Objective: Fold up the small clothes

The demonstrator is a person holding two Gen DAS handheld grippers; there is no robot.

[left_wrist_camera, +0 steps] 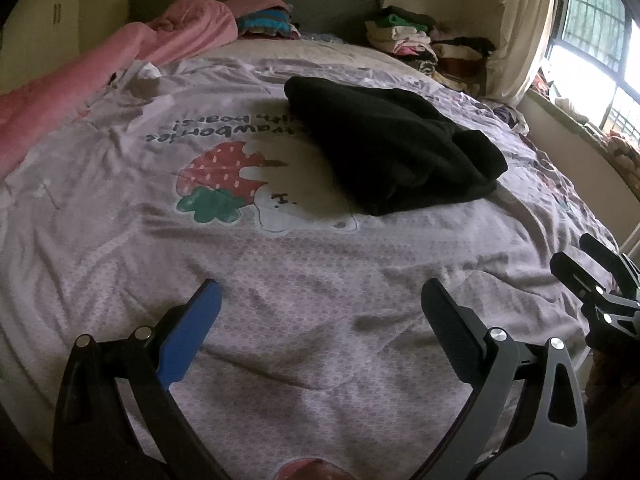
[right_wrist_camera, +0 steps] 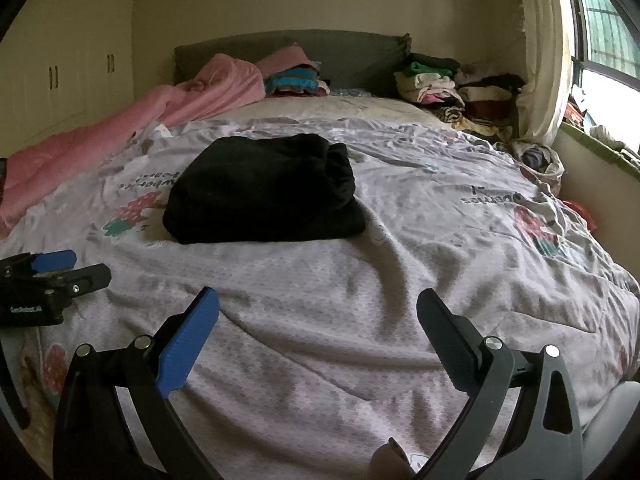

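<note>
2 claws, both spread wide and empty, hovering low over the bedspread. Black garment lies well ahead of my right gripper, a bit to its left; from my left gripper it sits ahead and to the right. Long axis looks roughly crosswise to the right claw. Neither is clearly nearer, so I'd reach with both.

On the bedspread, upside-down print is seen, partly read as "strawberries" and "with bears!". On the left gripper body, small white lettering "GenRobot.AI" is made out.
</note>
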